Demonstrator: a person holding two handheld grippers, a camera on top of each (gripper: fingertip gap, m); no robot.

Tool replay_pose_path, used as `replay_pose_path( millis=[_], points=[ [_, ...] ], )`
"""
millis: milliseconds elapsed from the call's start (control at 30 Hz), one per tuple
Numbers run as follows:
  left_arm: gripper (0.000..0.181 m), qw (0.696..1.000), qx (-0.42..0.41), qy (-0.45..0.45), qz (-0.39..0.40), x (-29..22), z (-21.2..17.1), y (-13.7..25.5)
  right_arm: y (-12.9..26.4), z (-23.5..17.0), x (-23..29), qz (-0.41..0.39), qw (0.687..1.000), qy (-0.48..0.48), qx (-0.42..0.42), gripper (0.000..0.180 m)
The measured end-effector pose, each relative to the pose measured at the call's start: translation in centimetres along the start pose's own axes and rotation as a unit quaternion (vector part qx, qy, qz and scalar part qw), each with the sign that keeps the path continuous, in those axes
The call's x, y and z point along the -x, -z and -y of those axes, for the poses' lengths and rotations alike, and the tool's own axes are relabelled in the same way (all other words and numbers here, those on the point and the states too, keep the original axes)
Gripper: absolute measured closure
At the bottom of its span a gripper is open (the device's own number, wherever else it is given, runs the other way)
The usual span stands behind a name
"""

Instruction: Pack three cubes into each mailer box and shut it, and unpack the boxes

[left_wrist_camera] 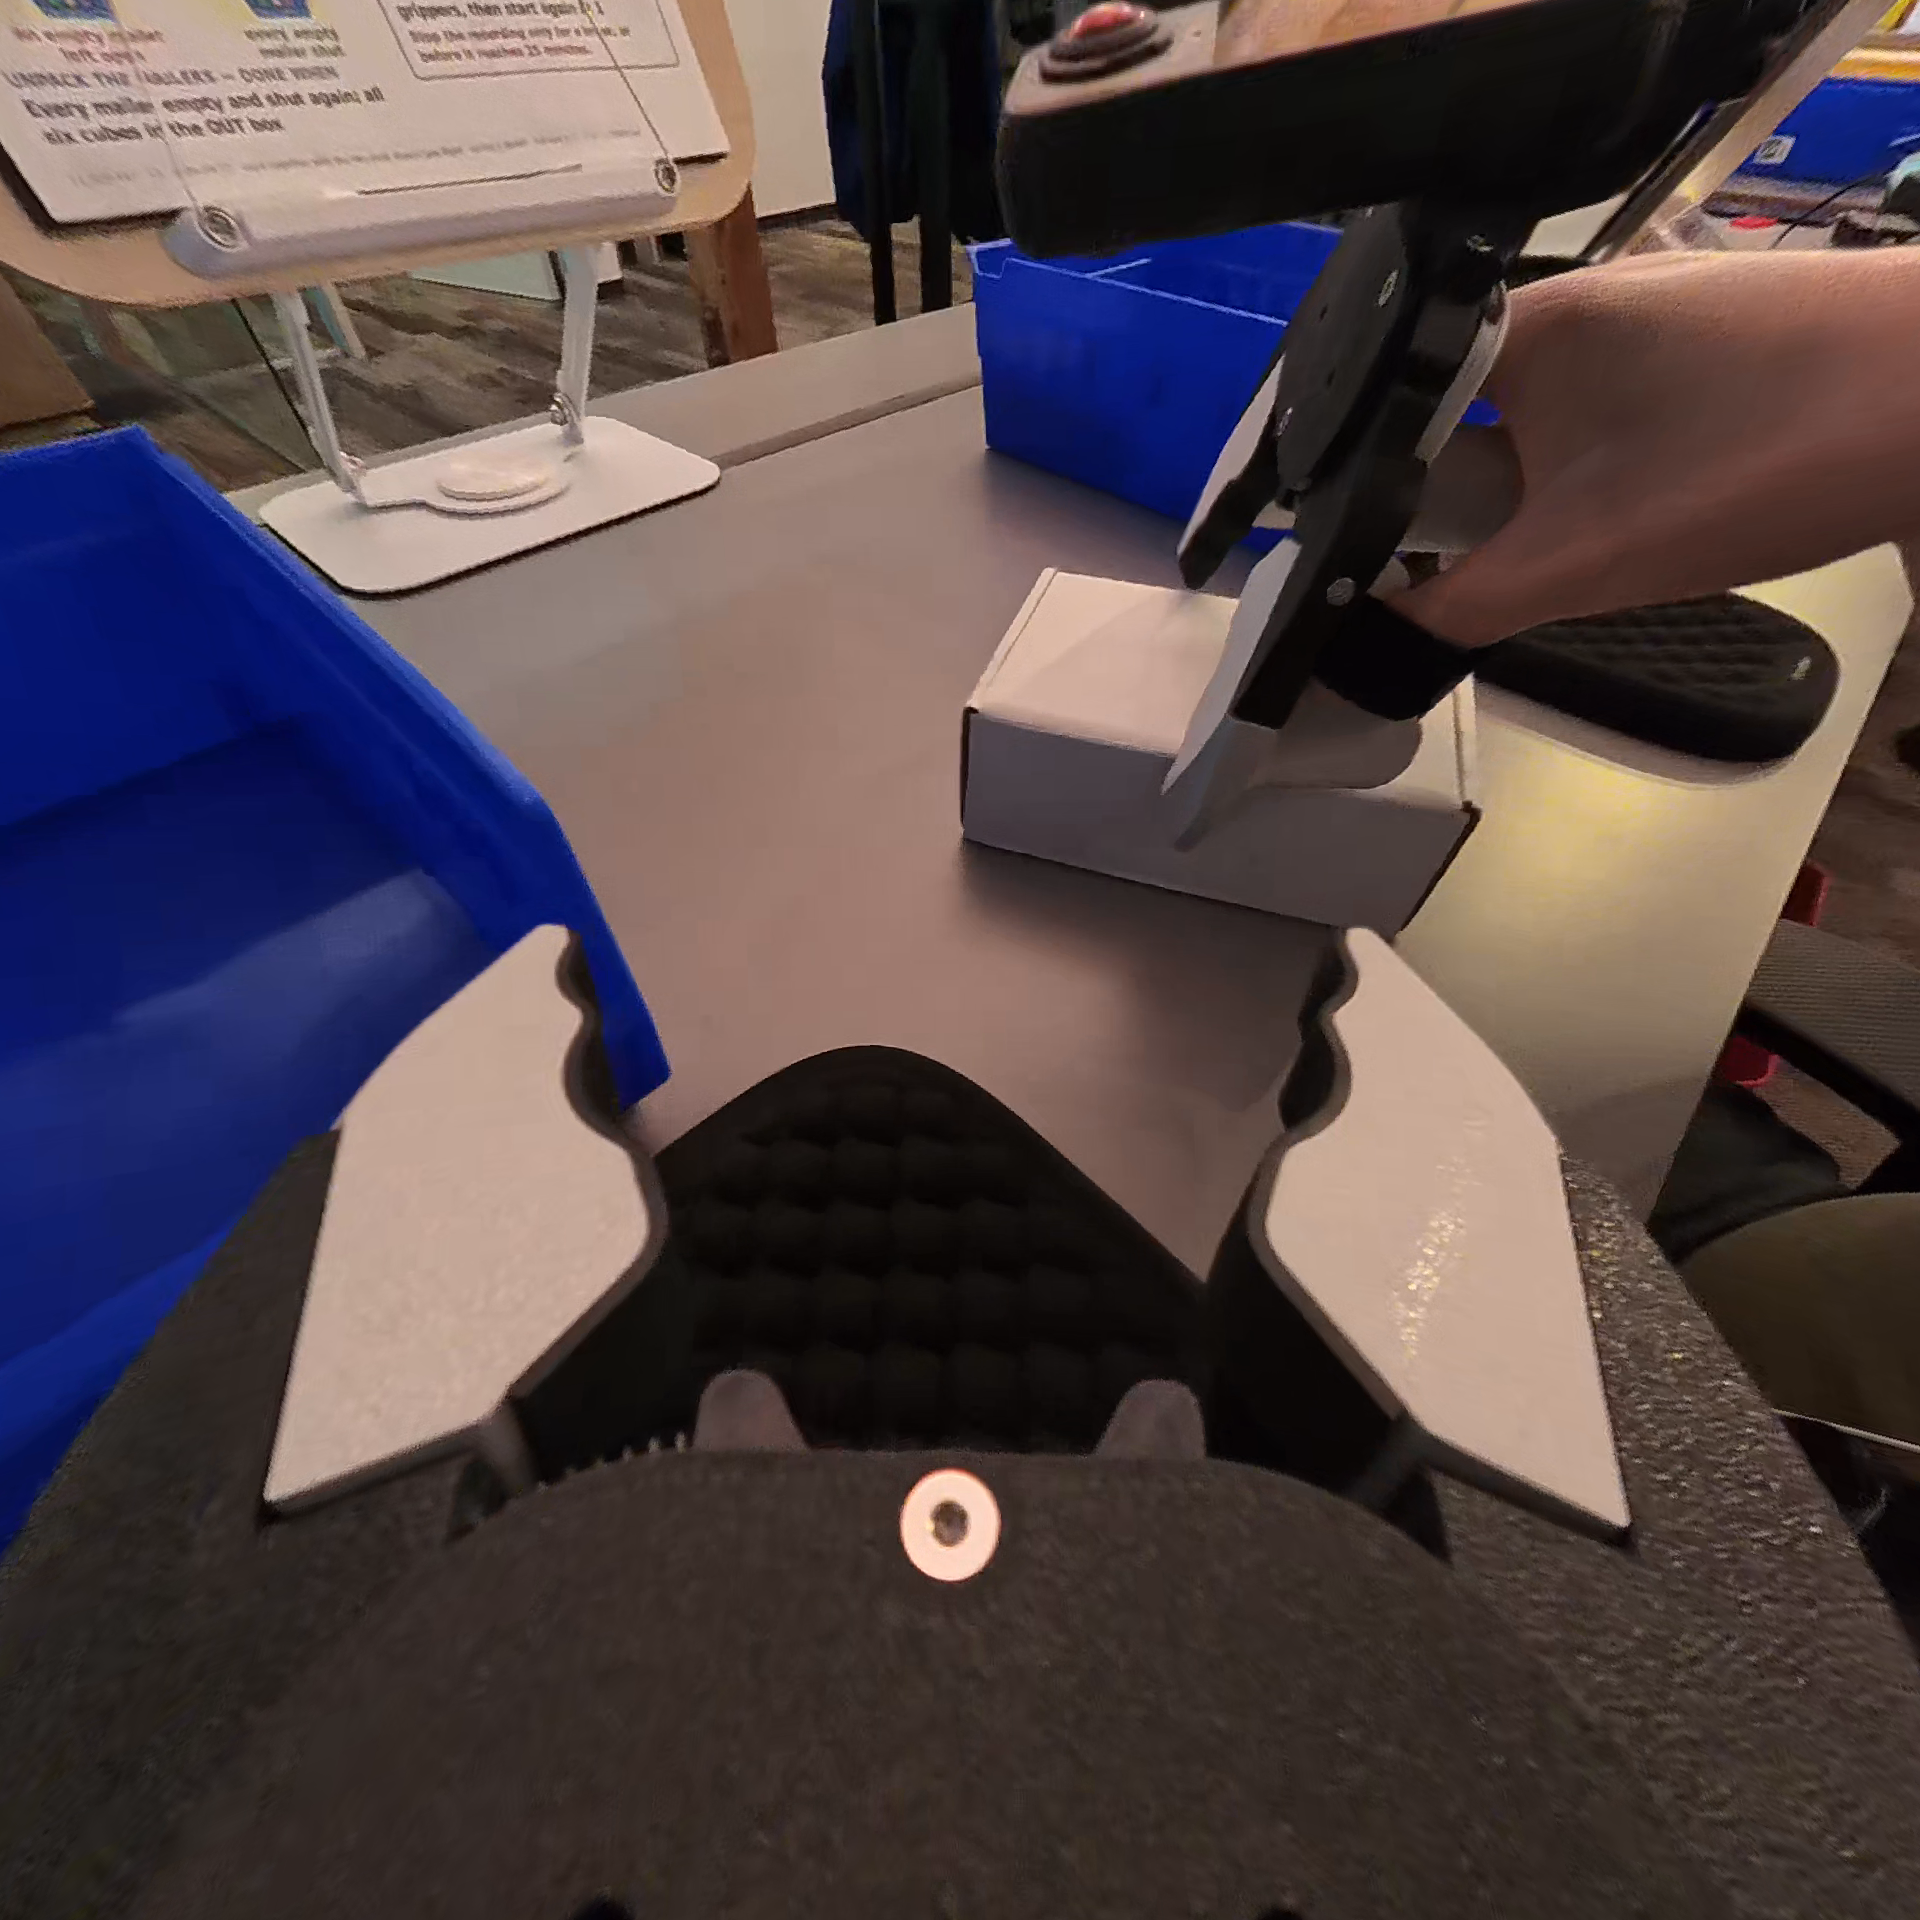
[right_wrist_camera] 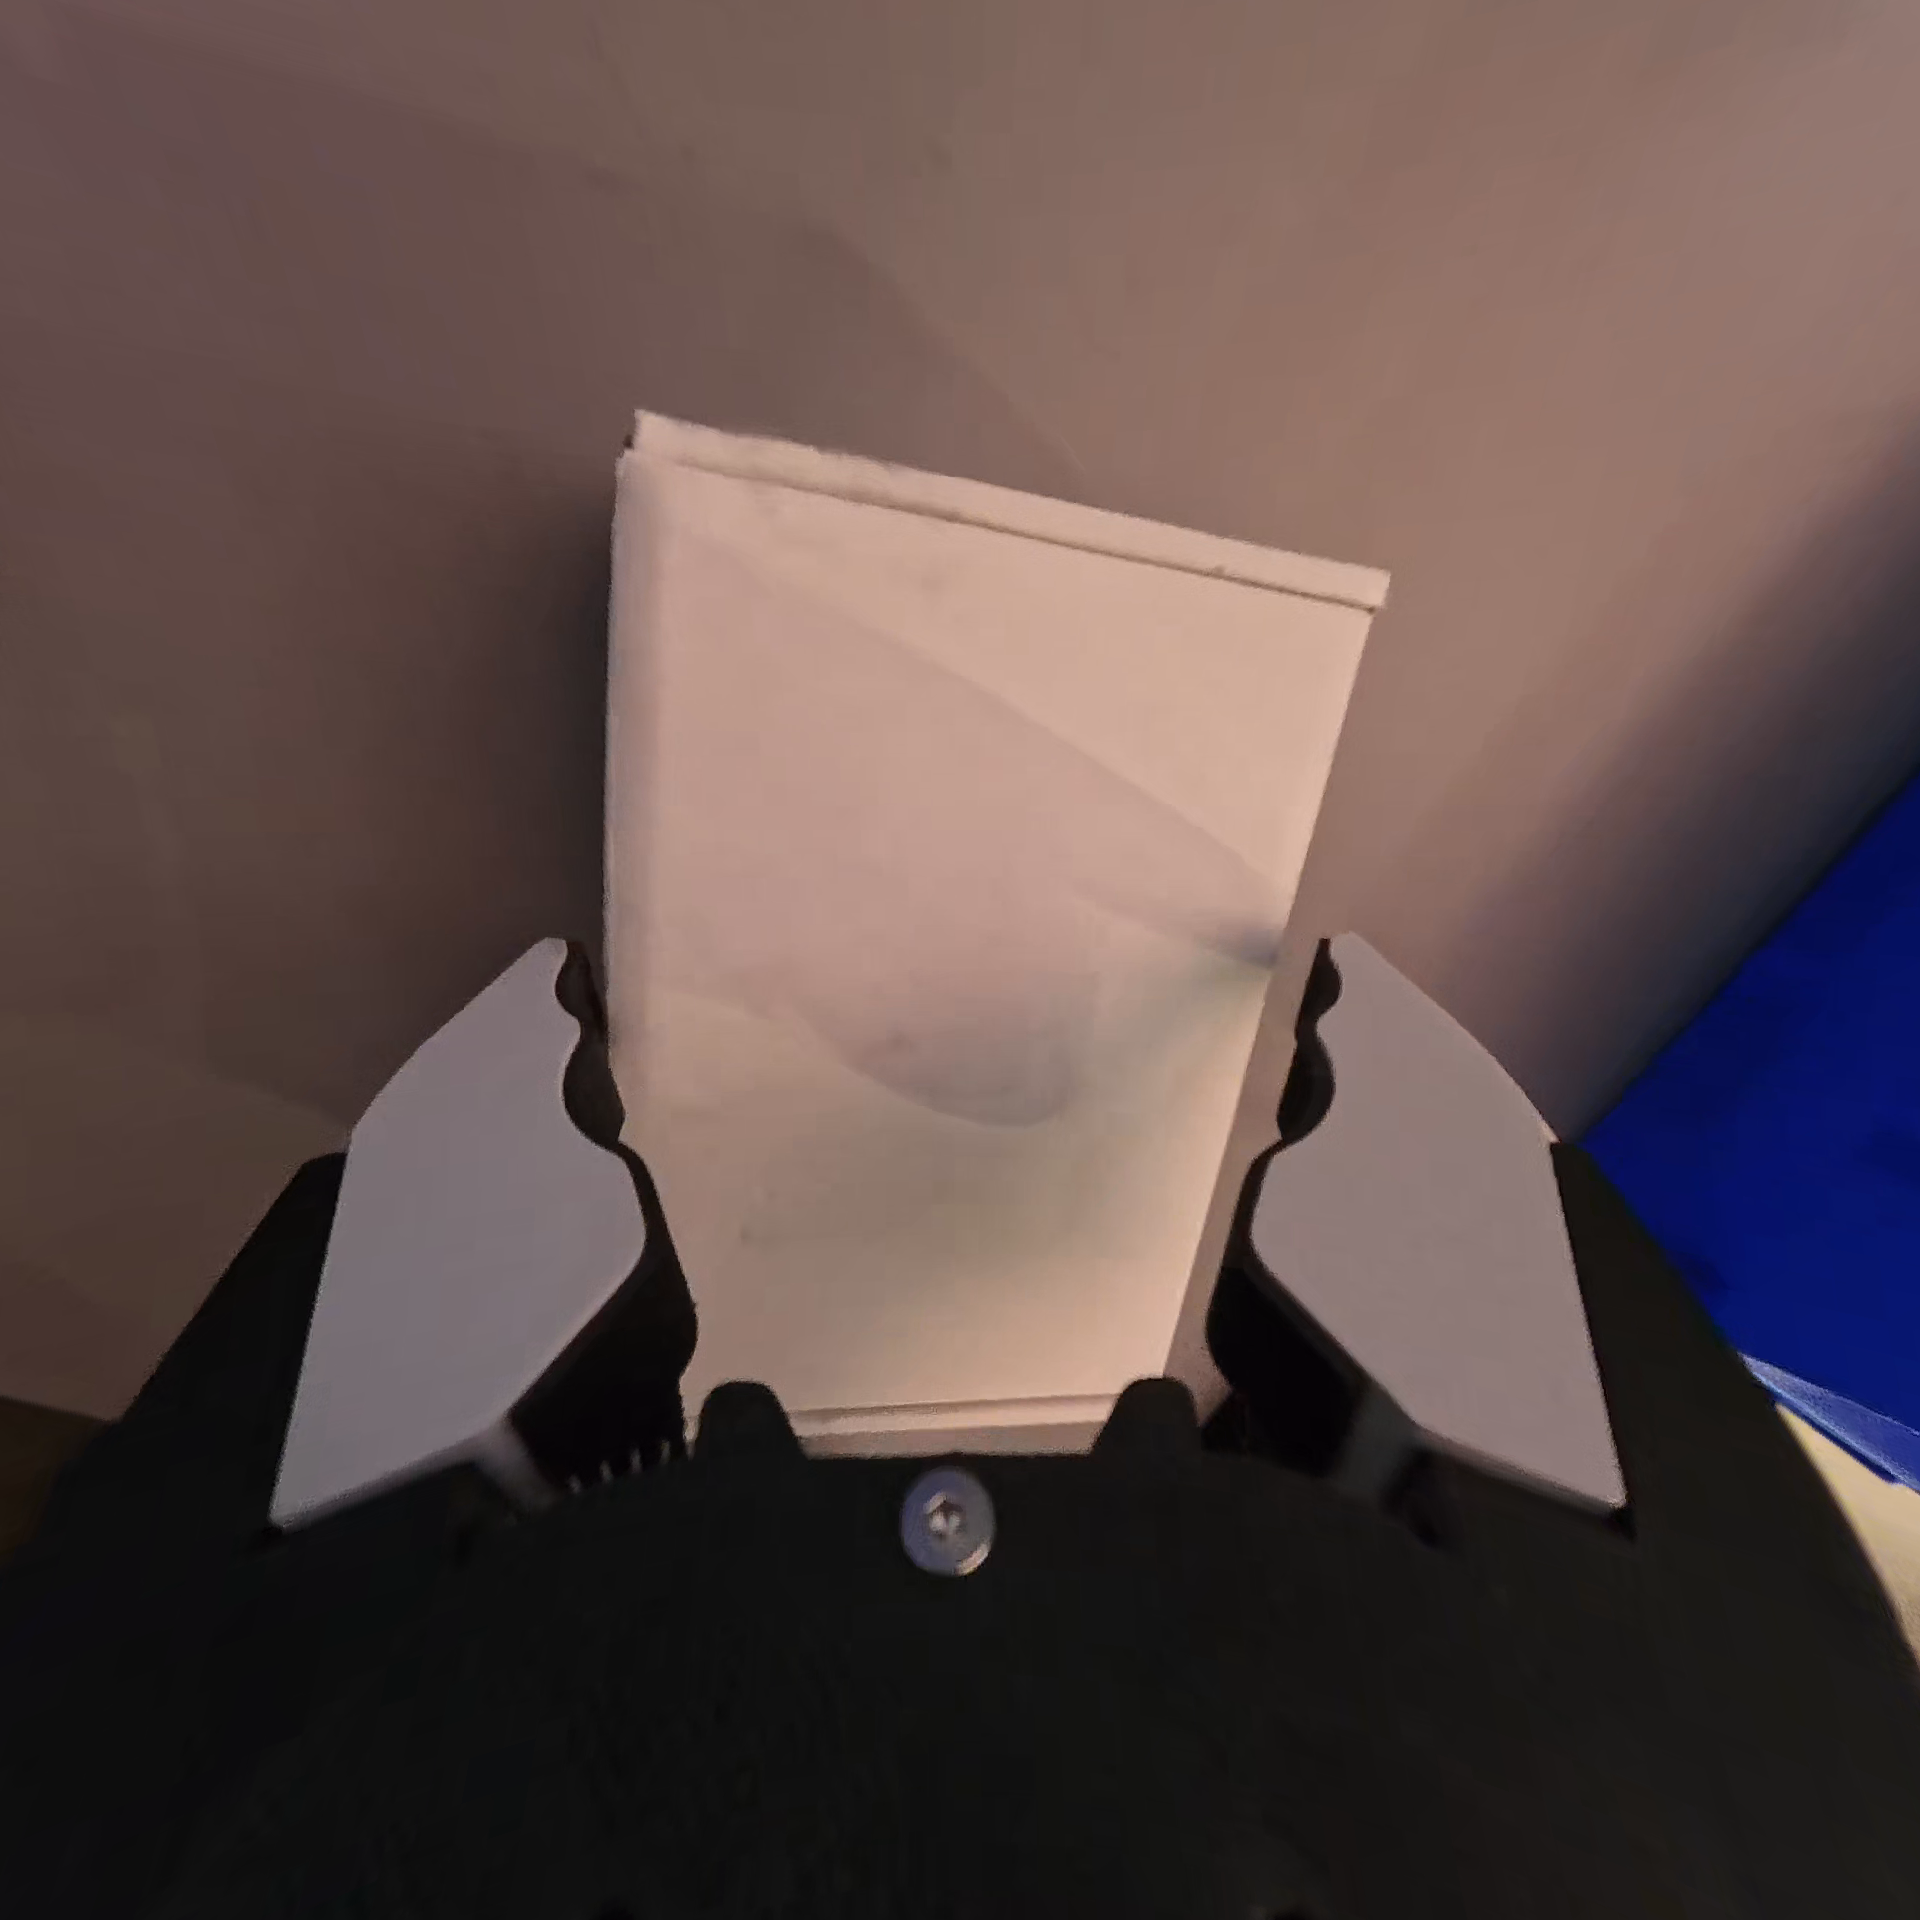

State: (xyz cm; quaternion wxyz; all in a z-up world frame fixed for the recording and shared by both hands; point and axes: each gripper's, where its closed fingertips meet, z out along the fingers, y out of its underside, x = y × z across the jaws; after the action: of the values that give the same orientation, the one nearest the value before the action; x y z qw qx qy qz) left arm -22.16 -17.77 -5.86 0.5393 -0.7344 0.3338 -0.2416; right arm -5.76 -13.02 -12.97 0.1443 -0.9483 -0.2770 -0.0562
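The closed white mailer box [left_wrist_camera: 1091,727] sits on the grey table [left_wrist_camera: 779,675] (right of centre). The right gripper [right_wrist_camera: 951,966] straddles it, fingers spread; the left gripper [left_wrist_camera: 956,956] hovers near, spread and empty.

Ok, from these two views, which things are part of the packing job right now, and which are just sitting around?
Part of the job:
- white mailer box, shut, on the table
- right tool, open, straddling the box
- left tool, open, holding nothing
- near blue bin
- far blue bin

Lying about:
- instruction sheet on its stand
- black padded rest
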Motion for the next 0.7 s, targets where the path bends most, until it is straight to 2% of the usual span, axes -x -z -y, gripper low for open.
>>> replay_pose_path(
  millis=[167,400,700],
  points=[
    [0.057,1.000,0.011,0.014,-0.021,0.0,0.4,0.0,-0.4,-0.6,-0.8,0.016,1.000,-0.005,0.026,0.053],
    [0.059,0.999,0.018,-0.028,0.008,1.1,2.3,-0.6,-0.9,-1.6,-0.9,0.050,0.996,-0.009,0.070,0.052],
    [0.063,1.000,0.020,-0.015,-0.008,0.8,0.8,-0.9,-1.1,-2.1,-0.8,0.044,0.995,0.006,0.086,0.049]
  ],
)
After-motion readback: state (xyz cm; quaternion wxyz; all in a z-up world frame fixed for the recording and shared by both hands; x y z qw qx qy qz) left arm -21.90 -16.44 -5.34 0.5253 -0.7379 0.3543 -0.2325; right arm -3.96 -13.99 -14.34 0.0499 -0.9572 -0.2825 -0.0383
